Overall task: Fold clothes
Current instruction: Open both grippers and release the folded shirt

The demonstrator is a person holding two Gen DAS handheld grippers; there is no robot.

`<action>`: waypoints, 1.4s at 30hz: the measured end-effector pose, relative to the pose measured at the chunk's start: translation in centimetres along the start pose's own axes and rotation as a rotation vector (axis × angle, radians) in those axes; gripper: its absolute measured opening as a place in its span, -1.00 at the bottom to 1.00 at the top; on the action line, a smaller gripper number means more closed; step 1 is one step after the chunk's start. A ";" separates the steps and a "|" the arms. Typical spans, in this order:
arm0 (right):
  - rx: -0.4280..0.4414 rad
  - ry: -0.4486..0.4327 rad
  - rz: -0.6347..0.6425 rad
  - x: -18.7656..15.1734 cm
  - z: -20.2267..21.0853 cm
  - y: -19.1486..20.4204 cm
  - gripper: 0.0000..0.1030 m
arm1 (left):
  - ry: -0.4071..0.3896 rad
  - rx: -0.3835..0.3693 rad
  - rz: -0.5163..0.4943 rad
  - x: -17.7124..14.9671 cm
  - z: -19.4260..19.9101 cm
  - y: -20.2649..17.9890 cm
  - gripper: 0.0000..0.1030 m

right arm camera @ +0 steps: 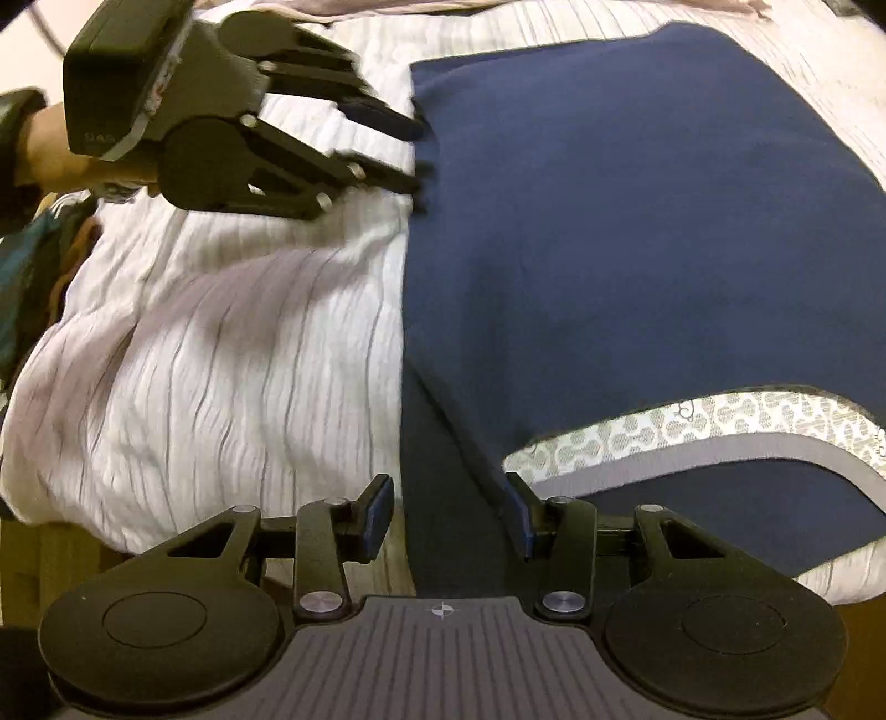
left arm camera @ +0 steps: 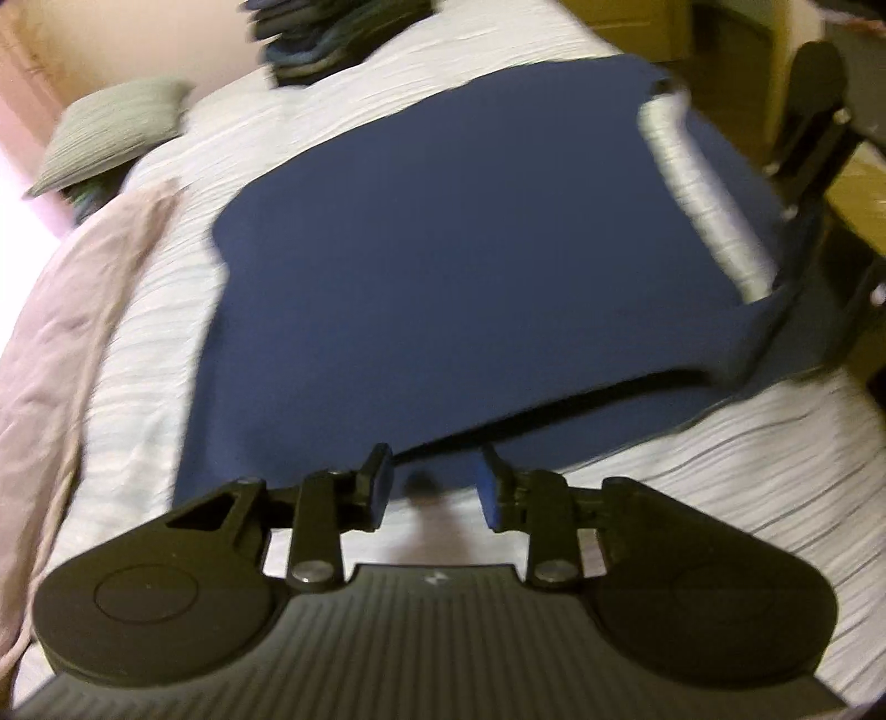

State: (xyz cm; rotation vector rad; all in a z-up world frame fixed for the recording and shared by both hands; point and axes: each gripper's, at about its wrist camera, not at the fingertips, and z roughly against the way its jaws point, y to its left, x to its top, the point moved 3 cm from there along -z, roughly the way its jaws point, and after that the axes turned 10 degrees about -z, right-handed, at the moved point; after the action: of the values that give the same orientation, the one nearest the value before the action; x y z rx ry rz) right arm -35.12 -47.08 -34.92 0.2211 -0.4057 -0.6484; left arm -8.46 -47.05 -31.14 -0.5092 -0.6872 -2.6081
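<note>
On the bed (left arm camera: 144, 310), both hand-held grippers, left (left arm camera: 434, 479) and right (right arm camera: 451, 512), hang released over the navy shirt (left arm camera: 443, 266), whose fold needs square edges.

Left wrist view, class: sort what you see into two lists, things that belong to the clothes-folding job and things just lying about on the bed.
Belongs to the job:
navy garment
left hand-held gripper
right hand-held gripper
stack of folded clothes

Just lying about:
green-grey pillow
pink blanket
white bedspread
</note>
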 end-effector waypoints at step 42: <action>-0.196 -0.098 -0.302 -2.6 9.0 -2.6 0.61 | 0.103 -0.024 0.336 0.7 6.5 -0.2 -0.34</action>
State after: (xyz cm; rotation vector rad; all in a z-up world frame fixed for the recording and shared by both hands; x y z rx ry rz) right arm -42.28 -48.14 -28.38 0.0631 -0.4037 -0.9931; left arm -7.61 -43.69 -25.61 -0.4506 -0.4898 -2.3111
